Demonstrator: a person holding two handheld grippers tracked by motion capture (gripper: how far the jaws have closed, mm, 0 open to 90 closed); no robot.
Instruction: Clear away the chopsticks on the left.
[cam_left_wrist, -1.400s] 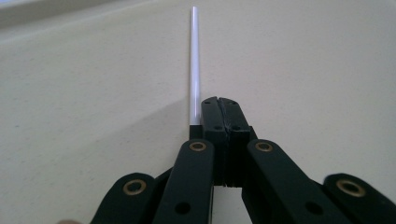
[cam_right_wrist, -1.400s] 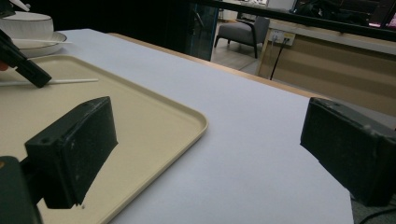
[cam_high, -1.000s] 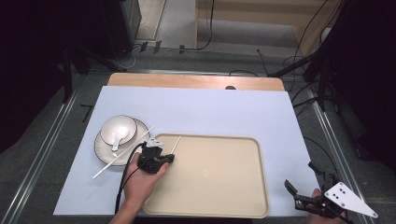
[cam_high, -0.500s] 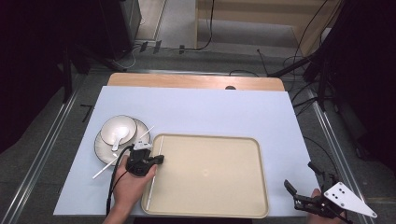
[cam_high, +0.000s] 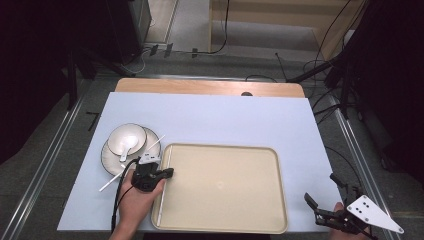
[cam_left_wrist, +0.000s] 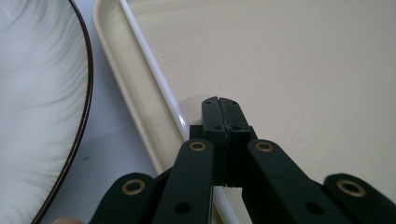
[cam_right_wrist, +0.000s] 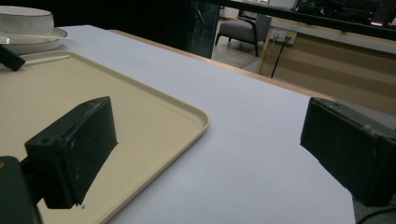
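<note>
Jaws of the left gripper (cam_left_wrist: 223, 103) are pressed together, empty, just beside a white chopstick (cam_left_wrist: 152, 70) lying along the tray (cam_high: 240, 200)'s left edge. Right gripper (cam_high: 325, 197) hangs spread wide beyond the tray's right corner.

A pale blue sheet (cam_high: 220, 120) covers the bench (cam_high: 210, 87). On it lie a tray (cam_high: 225, 185), between the two tongs, and a plate (cam_high: 111, 159), just beyond the left tongs (cam_high: 169, 172).
</note>
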